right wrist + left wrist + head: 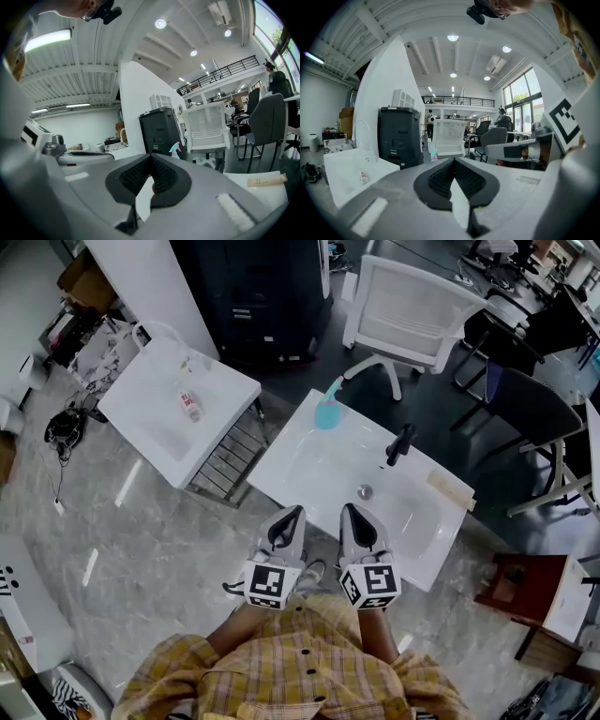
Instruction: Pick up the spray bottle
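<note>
The head view looks steeply down from above the person onto the left gripper [296, 512], the right gripper [350, 509] and the white counter [309, 460] ahead of their jaws. Each gripper view sits low and close behind its own jaws and looks almost level along them, out past the tips. All three views share what stands beyond the jaws: the spray bottle [328, 409], the white chair [412, 310] and the black cabinet [267, 296].

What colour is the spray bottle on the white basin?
The spray bottle is turquoise, with pink at its trigger; clearest in the head view.
</note>
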### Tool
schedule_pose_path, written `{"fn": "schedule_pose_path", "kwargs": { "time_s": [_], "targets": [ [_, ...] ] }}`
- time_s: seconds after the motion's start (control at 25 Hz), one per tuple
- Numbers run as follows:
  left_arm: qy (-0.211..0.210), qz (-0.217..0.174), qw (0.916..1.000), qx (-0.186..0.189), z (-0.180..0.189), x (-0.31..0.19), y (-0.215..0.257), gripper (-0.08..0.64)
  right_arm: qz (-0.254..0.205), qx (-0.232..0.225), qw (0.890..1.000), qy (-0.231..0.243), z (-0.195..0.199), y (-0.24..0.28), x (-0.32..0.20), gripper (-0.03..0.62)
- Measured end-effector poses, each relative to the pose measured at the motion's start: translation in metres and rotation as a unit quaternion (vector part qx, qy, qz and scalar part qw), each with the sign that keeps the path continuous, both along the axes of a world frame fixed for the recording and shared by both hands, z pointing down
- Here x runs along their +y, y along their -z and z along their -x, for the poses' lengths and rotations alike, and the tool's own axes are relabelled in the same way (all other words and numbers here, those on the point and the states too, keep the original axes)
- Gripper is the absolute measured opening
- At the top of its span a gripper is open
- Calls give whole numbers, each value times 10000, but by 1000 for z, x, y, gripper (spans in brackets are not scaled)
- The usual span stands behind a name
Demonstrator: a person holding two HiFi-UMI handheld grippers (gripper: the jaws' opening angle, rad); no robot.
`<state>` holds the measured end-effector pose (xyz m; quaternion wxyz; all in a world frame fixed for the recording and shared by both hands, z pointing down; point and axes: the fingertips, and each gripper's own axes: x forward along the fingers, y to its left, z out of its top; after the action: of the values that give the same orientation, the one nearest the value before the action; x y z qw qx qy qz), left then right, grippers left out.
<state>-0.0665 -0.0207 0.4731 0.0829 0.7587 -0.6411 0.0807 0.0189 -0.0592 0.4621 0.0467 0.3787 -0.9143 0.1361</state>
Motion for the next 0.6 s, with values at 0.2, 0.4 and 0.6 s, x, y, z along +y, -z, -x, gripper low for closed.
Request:
{"fn": "schedule_pose_path", "kwargs": {
  "time_s": [0.2,0.4,0.6],
  "targets": [
    [-104,51,9999,46,4,-22,-5,2,75,39,9998,-198,0,-7,-14,0],
    [-171,75,9997,124,16,-54,-4,2,125,82,9995,-281,8,-8,-38,0],
    [-256,138,9994,165,32,-85,-6,2,179,129,9986,-491,17,-10,-61,0]
  ]
}}
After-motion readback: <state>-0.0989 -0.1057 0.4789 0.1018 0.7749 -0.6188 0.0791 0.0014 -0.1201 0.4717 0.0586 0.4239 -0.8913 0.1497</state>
